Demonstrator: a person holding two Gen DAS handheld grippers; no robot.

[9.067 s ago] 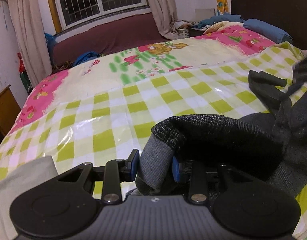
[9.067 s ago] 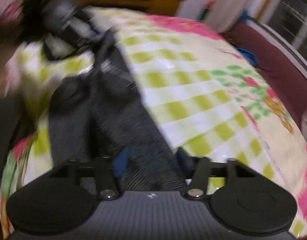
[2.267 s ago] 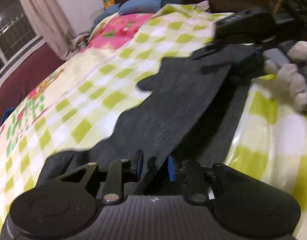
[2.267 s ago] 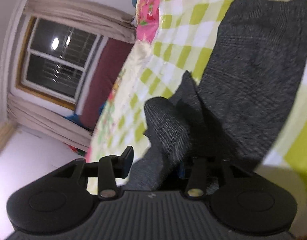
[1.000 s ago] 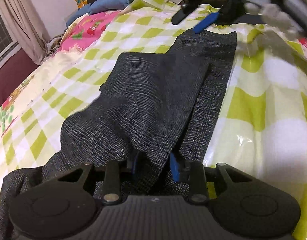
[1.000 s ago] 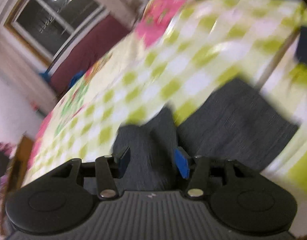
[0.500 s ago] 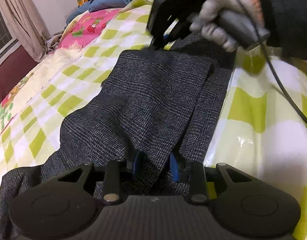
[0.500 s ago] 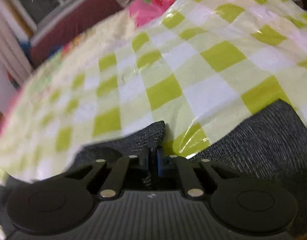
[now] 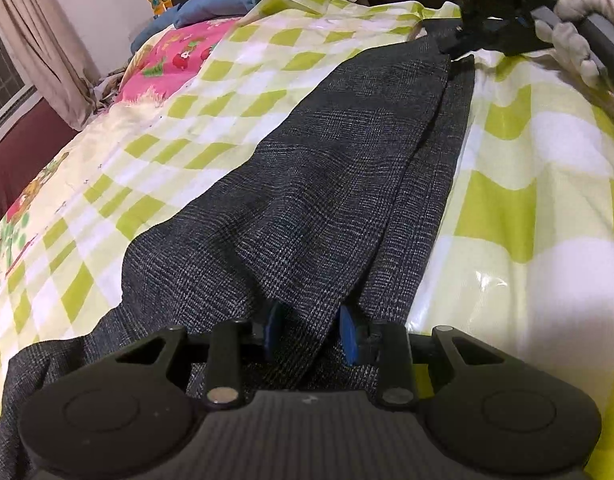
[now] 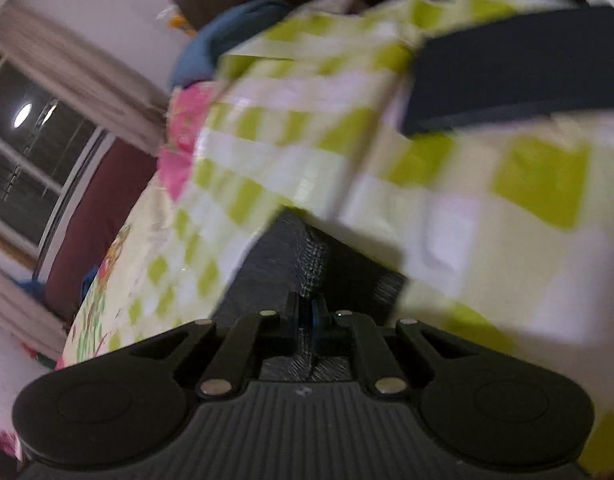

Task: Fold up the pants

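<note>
The grey pants (image 9: pixel 347 168) are laid out long across the bed (image 9: pixel 539 208), on its green-checked cover, running from the left claw (image 9: pixel 309 330) toward the headboard end. Left claw is pinching a bunched fold of the near end, blue pads pressed into the cloth. Right claw (image 10: pixel 305 314) is squeezed almost flat on a thin edge at the far end; its jaws have just been closing, with fabric caught between them. My worry: that far grip looks like it only has a sliver of one layer, so a pull could slip it free or drag the top leg off the lower one, skewing the fold.
</note>
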